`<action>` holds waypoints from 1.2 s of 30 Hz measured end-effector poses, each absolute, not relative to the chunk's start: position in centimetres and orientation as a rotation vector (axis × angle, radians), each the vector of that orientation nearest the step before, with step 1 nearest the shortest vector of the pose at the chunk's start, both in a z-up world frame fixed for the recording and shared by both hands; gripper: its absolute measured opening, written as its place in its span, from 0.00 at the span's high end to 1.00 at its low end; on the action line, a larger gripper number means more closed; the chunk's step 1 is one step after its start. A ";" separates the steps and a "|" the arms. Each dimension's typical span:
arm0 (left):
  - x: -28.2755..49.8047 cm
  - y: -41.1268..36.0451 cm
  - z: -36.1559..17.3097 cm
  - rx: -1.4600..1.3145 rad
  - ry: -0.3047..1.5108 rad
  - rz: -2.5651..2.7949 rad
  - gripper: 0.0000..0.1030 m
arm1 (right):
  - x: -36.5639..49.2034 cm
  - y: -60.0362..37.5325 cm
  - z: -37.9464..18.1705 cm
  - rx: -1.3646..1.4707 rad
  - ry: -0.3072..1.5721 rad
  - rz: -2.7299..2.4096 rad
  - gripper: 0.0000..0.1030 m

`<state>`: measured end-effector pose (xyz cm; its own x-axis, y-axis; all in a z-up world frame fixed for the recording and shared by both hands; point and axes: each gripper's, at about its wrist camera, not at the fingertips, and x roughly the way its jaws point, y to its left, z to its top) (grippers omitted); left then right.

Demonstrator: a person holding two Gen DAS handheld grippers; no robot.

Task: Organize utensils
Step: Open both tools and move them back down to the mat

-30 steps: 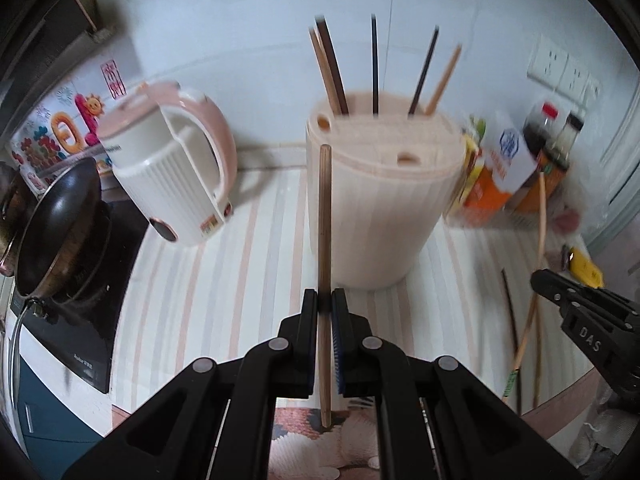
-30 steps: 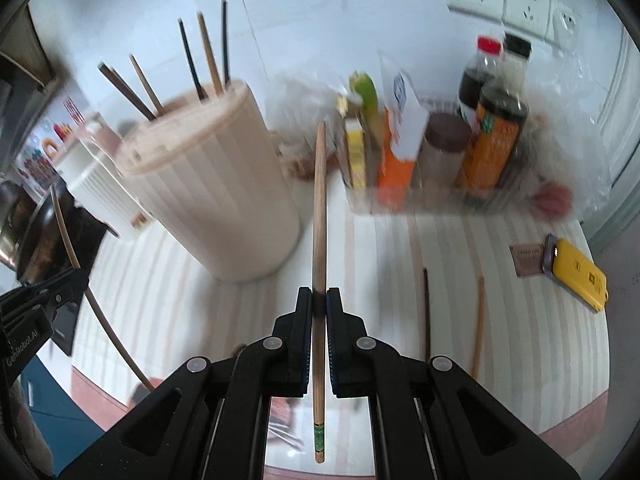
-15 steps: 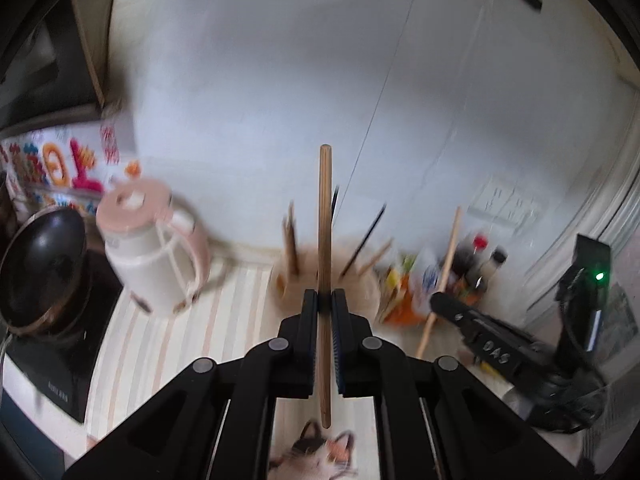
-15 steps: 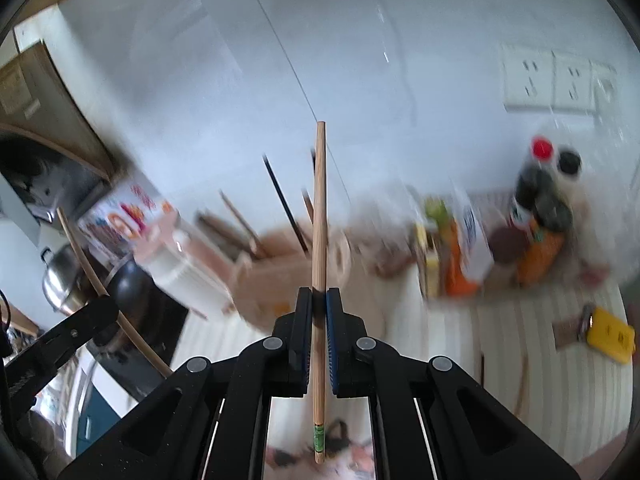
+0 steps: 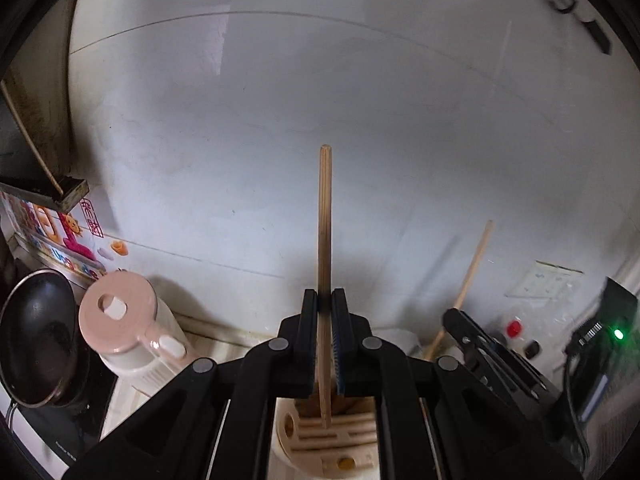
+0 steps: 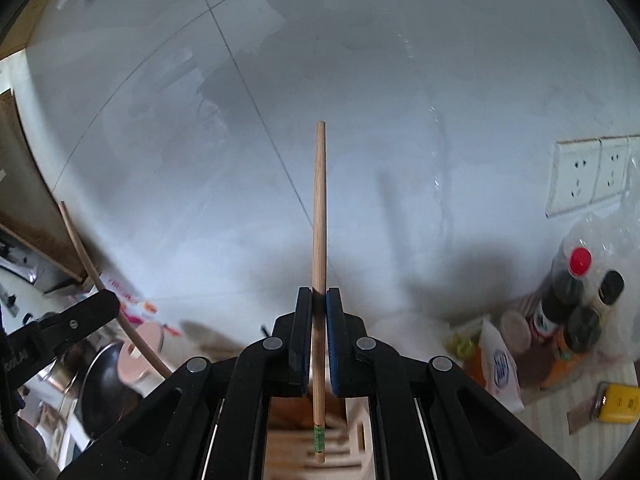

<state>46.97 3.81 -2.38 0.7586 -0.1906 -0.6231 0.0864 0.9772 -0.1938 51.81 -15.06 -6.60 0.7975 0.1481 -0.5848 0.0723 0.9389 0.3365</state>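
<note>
My left gripper (image 5: 325,304) is shut on a wooden chopstick (image 5: 325,220) held upright, its lower end just above the slotted top of the beige utensil holder (image 5: 320,436). My right gripper (image 6: 319,300) is shut on a second wooden chopstick (image 6: 319,208) with a green band near its lower end, also upright over the holder's top (image 6: 352,432). The right gripper (image 5: 480,344) and its chopstick (image 5: 472,276) show at the right of the left wrist view. The left gripper (image 6: 60,328) and its chopstick (image 6: 104,288) show at the left of the right wrist view.
A pink and white kettle (image 5: 124,328) and a black wok (image 5: 36,336) stand left of the holder. Sauce bottles (image 6: 568,296), packets (image 6: 496,364) and a yellow object (image 6: 620,402) stand at the right on the striped counter. The tiled wall is close behind.
Both grippers have lifted and tilted up with their chopsticks, from low in front of the holder to right over its top. The counter has dropped out of view.
</note>
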 end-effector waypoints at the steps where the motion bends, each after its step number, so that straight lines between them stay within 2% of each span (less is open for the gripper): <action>1: 47.5 3.8 -2.7 -0.162 0.694 -0.146 0.96 | 52.1 -14.9 -6.7 0.353 0.639 0.035 0.93; 9: 49.8 2.9 -6.0 -0.172 0.737 -0.119 0.96 | 53.6 -13.2 -8.6 0.301 0.561 -0.007 0.93; 17: 50.1 2.4 -9.2 -0.145 0.854 -0.136 0.95 | 53.3 -12.4 -11.2 0.264 0.617 0.034 0.93; 21: 48.1 3.1 -7.7 -0.185 0.890 -0.155 0.89 | 52.3 -13.8 -11.0 0.301 0.697 0.076 0.91; 22: 47.6 3.2 -7.2 -0.187 0.888 -0.154 0.77 | 51.9 -14.4 -10.7 0.324 0.718 0.083 0.84; 23: 46.7 3.4 -6.5 -0.181 0.881 -0.142 0.54 | 51.6 -14.8 -10.4 0.342 0.728 0.086 0.79; 25: 45.0 3.8 -5.1 -0.174 0.839 -0.118 0.26 | 50.3 -16.1 -9.3 0.372 0.726 0.090 0.77; 28: 42.4 4.3 -3.9 -0.144 0.798 -0.083 0.19 | 47.8 -17.8 -7.9 0.385 0.723 0.073 0.76; 30: 40.9 4.3 -4.3 -0.124 0.821 -0.064 0.06 | 46.0 -18.9 -7.1 0.385 0.725 0.057 0.72; 31: 40.2 4.2 -4.7 -0.117 0.828 -0.061 0.00 | 44.9 -19.5 -6.9 0.382 0.730 0.037 0.66; 36: 36.5 2.2 -8.4 -0.045 0.872 -0.029 0.00 | 40.5 -22.3 -8.4 0.366 0.824 -0.067 0.55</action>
